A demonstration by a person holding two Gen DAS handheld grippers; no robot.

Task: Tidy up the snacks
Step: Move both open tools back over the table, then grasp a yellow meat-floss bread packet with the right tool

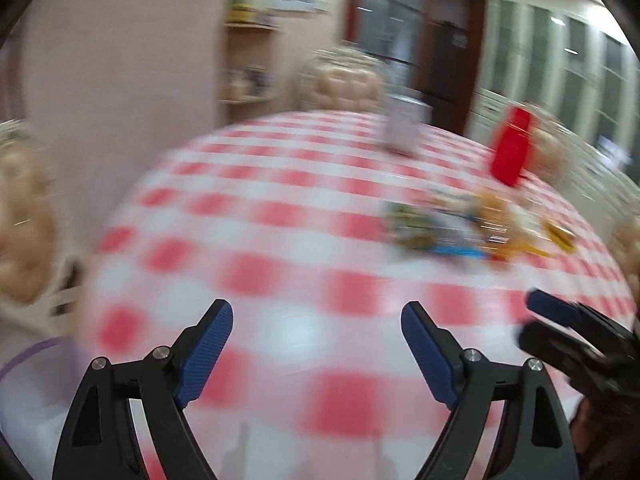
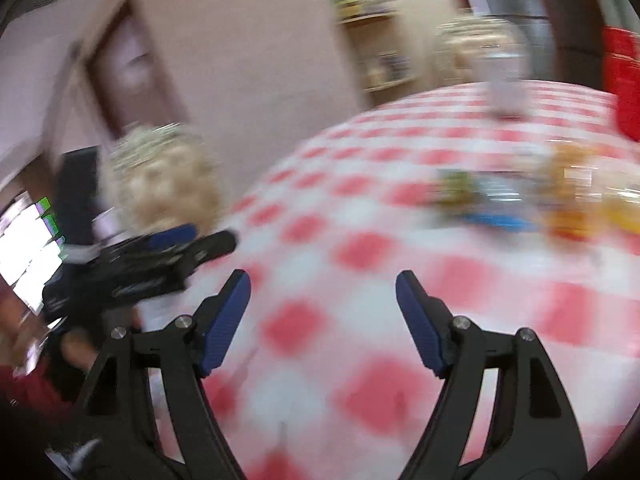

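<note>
In the left wrist view, heavily smeared by motion blur, the left gripper (image 1: 316, 316) stands over a round table (image 1: 280, 320) covered in a red-and-white checked cloth, its two blue-padded fingers (image 1: 208, 352) spread wide with only bare cloth between them; it has hold of nothing. The snacks (image 1: 472, 228) lie in a loose cluster on the far right part of the table, well apart from this gripper: green, blue, orange and yellow packets, too blurred to name singly. Behind them stands a red container (image 1: 511, 146), upright, and farther back near the table's far edge a pale box-like thing (image 1: 404, 128). The right gripper (image 1: 560, 320) enters at the lower right edge, a blue pad showing at its tip, over the cloth. Cream padded chair backs (image 1: 344, 80) stand around the table. In the right wrist view, equally blurred, the right gripper (image 2: 323, 292) hangs above the checked table (image 2: 320, 320) with its fingers (image 2: 226, 320) parted wide and empty. The snacks (image 2: 532, 196) sit at the right, toward the far side, with the red container (image 2: 624, 80) at the right edge beyond them. The left gripper (image 2: 192, 240) shows at the left, by the table's edge, in front of a cream chair back (image 2: 164, 176).
</note>
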